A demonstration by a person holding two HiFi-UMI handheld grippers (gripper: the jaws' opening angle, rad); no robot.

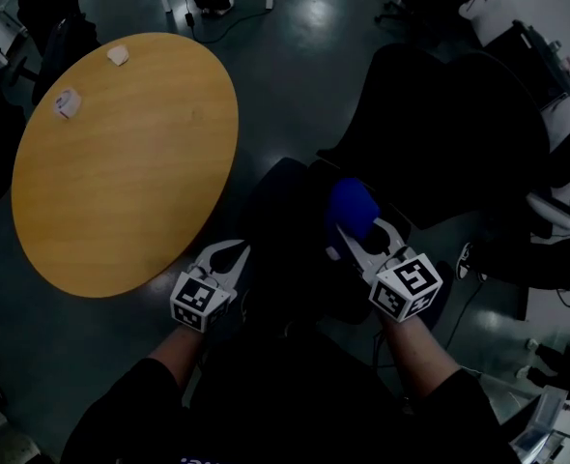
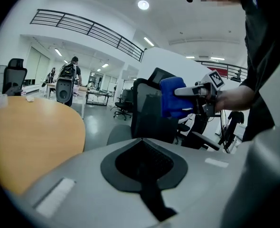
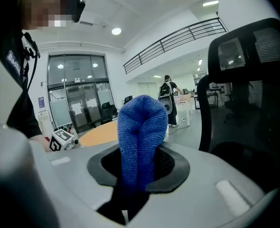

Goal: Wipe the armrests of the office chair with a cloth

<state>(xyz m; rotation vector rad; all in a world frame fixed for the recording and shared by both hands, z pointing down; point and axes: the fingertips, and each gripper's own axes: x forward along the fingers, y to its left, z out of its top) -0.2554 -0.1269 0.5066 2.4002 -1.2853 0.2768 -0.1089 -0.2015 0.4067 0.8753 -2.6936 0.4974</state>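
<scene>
A folded blue cloth (image 1: 352,207) sticks up from my right gripper (image 1: 364,238), which is shut on it over the black office chair (image 1: 440,133). In the right gripper view the cloth (image 3: 141,132) stands upright between the jaws of the gripper (image 3: 140,172), with the chair's mesh back (image 3: 249,80) at the right. My left gripper (image 1: 229,257) hovers at the chair's left side, shut on nothing. Its own view shows its jaws (image 2: 142,151) closed, the cloth (image 2: 173,96) ahead and a chair armrest (image 2: 206,140) beyond. The armrests are lost in the dark in the head view.
A round wooden table (image 1: 121,162) stands close on the left, carrying two small white items (image 1: 118,54) (image 1: 66,102). More dark chairs and a seated person's legs (image 1: 555,249) crowd the right. A person with a backpack (image 2: 69,72) stands far off.
</scene>
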